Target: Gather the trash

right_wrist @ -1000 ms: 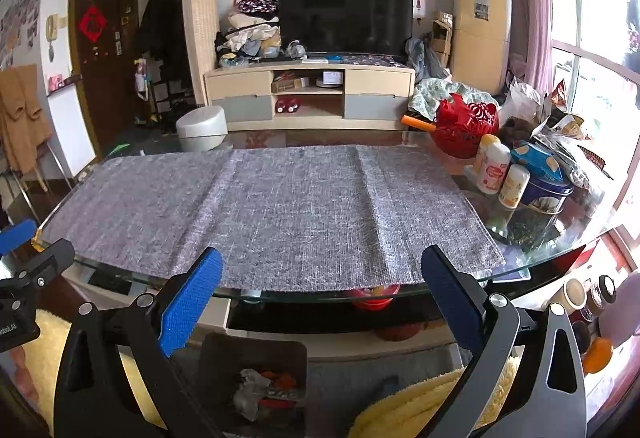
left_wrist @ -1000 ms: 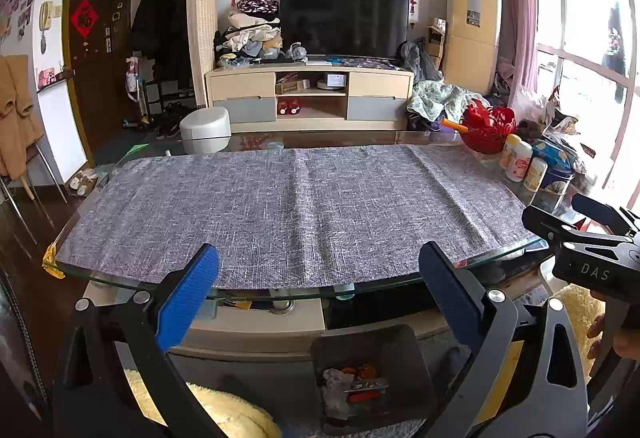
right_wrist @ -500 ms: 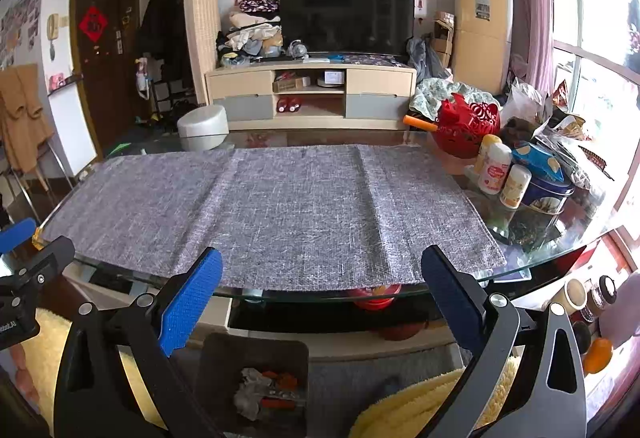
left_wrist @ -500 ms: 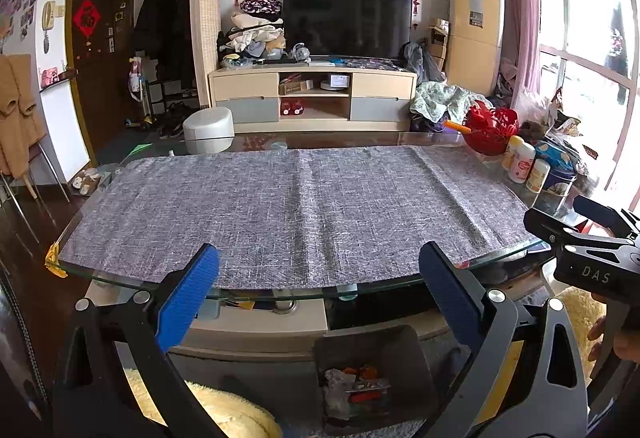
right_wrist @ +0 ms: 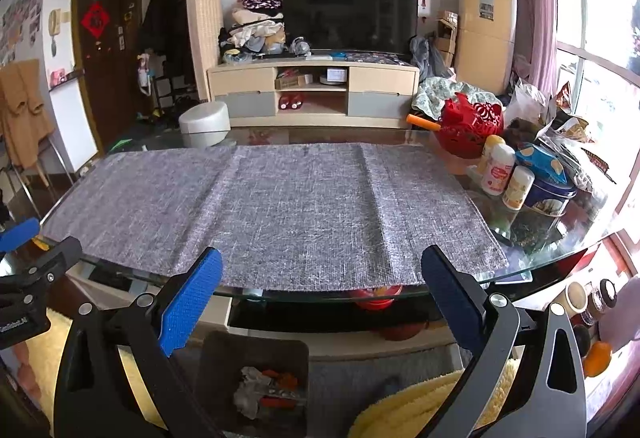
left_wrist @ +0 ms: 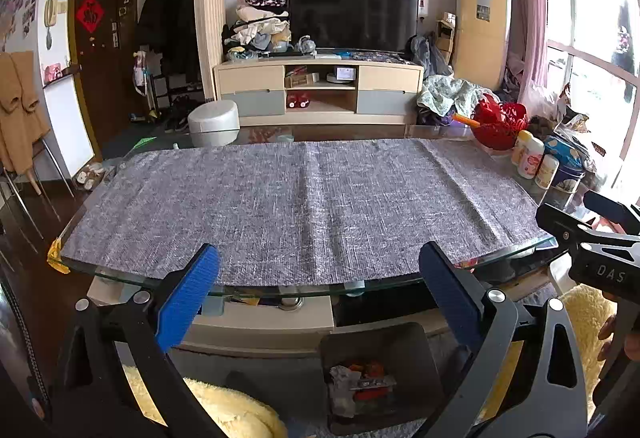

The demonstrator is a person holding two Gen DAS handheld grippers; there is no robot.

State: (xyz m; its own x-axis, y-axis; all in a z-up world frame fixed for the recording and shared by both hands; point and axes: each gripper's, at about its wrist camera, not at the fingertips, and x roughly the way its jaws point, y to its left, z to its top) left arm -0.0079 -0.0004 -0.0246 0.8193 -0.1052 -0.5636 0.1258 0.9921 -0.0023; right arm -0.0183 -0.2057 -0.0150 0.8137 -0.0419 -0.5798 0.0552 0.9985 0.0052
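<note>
A dark bin (left_wrist: 416, 348) stands on the floor in front of the glass table and holds crumpled grey and red-orange trash (left_wrist: 362, 378). It also shows in the right wrist view (right_wrist: 256, 350) with the trash (right_wrist: 266, 390) inside. My left gripper (left_wrist: 320, 274) is open and empty, held above the bin at the table's near edge. My right gripper (right_wrist: 322, 274) is open and empty, to the right of the left one. A grey cloth (left_wrist: 304, 202) covers the table top and carries no trash.
Bottles (right_wrist: 498, 168), a blue tin (right_wrist: 550, 198), a red basket (right_wrist: 470, 130) and bags crowd the table's right end. The glass table edge (left_wrist: 300, 290) lies just ahead. Yellow fluffy rugs (left_wrist: 236, 410) lie on the floor. A TV cabinet (left_wrist: 320, 86) stands behind.
Both views have shifted only slightly; the grippers stay open and empty and the trash in the bin has not moved.
</note>
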